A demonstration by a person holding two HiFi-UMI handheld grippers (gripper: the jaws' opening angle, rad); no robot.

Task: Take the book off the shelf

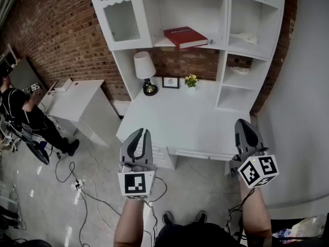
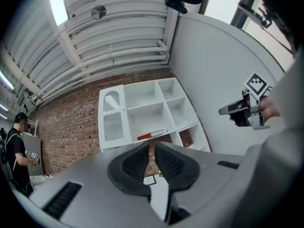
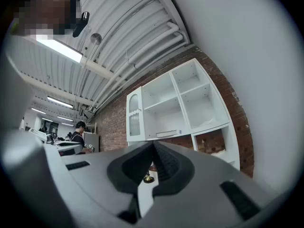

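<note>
My left tongs (image 1: 141,133), right tongs (image 1: 243,123) both closed, empty. Red book (image 1: 185,36) flat on far shelf (image 1: 160,42); judged stiff, weighty hardcover; pinch near edge across covers.

The top of the shelf (image 1: 227,14) is cut off at 12 o'clock in the head view. The writing on the red book (image 1: 185,36) is too small to read. A pale thing (image 1: 248,37) at 3 o'clock from the book is too blurry to name. In the right gripper view the jaws hide all of the lamp (image 3: 148,178) but its foot
</note>
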